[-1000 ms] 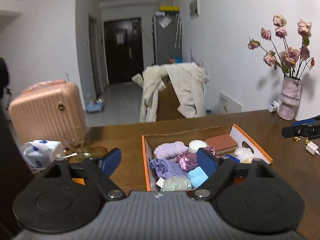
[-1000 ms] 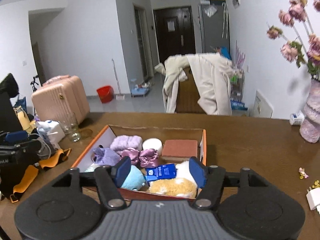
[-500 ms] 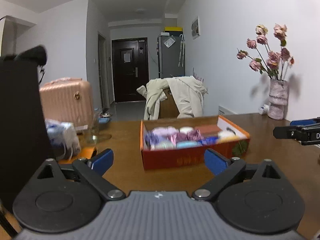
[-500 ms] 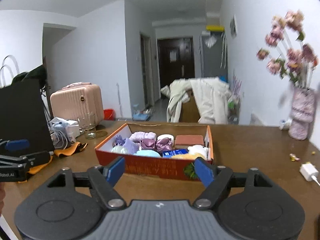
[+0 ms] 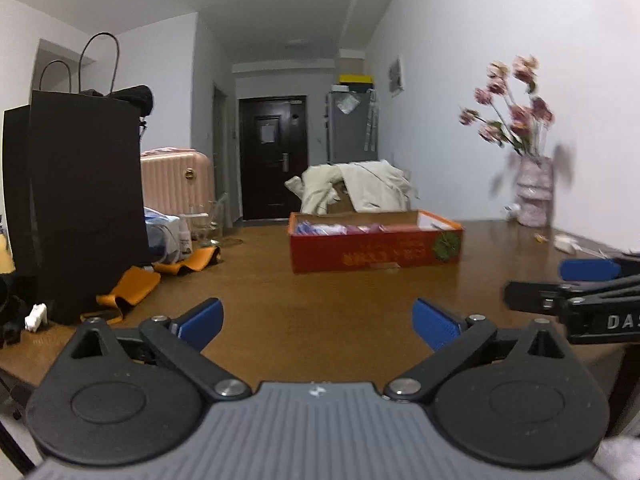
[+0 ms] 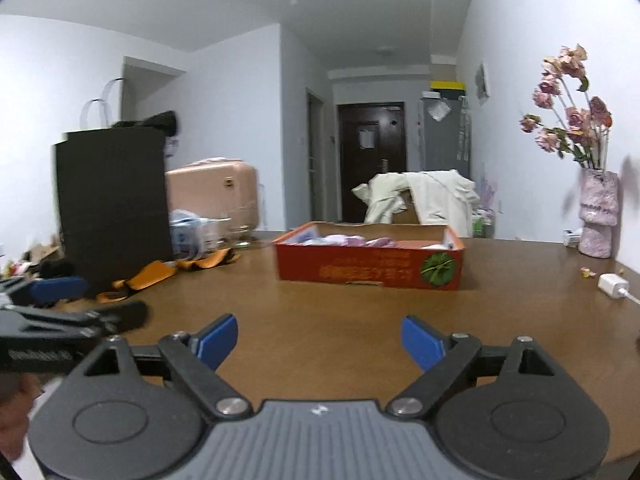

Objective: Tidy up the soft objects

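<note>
An orange cardboard box (image 5: 376,250) (image 6: 370,266) stands on the brown table (image 5: 320,304), well ahead of both grippers. Only the tops of the purple, pink and white soft objects (image 6: 352,241) inside it show over its rim. My left gripper (image 5: 318,320) is open and empty, low over the table near its front edge. My right gripper (image 6: 320,338) is open and empty, also low near the front edge. Each gripper shows at the side of the other's view, the right one in the left wrist view (image 5: 576,296) and the left one in the right wrist view (image 6: 60,312).
A tall black paper bag (image 5: 80,200) stands at the left with orange straps (image 5: 132,292), a tissue pack (image 5: 164,232) and a glass (image 5: 208,220) beside it. A vase of dried roses (image 6: 596,212) and a white charger (image 6: 612,282) are at the right.
Both grippers have pulled back from above the box and dropped low near the table's front edge. The box is now seen from the side, farther away. Both grippers stayed open.
</note>
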The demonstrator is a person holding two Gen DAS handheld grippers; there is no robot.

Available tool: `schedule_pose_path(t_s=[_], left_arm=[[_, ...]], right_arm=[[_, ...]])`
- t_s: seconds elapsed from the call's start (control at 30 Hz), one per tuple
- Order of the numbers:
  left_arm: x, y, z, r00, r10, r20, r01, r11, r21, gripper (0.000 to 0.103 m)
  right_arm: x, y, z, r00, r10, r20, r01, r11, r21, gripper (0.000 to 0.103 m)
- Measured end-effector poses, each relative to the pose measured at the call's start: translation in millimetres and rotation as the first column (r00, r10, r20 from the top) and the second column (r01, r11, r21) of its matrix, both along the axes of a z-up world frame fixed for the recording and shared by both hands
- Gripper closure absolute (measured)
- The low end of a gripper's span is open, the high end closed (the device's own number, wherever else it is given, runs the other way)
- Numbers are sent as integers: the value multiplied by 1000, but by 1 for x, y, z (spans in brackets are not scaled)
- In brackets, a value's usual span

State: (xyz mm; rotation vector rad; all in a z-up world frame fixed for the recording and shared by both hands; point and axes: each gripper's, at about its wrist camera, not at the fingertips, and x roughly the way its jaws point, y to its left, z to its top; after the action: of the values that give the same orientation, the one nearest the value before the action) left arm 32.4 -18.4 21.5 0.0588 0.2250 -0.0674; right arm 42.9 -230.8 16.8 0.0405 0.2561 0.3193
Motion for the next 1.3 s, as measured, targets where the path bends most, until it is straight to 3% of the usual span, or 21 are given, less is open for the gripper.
schedule_pose_path(t_s=[0.13, 0.43, 1.3], left_arm=[[-7, -9, -4, 1000, 2, 5, -2, 999, 35, 0], [-2, -1, -2, 1000, 24, 1, -24, 1000, 10, 0], [0, 7, 0, 999, 39, -8, -39, 999, -13, 0]], right_arm=[[-15, 8, -4, 998, 56, 3, -56, 998, -5, 13], [-13, -6, 4, 999, -29, 33, 28, 1000, 14, 11], [-7, -18, -4, 998, -66, 4, 66, 997, 47, 8]])
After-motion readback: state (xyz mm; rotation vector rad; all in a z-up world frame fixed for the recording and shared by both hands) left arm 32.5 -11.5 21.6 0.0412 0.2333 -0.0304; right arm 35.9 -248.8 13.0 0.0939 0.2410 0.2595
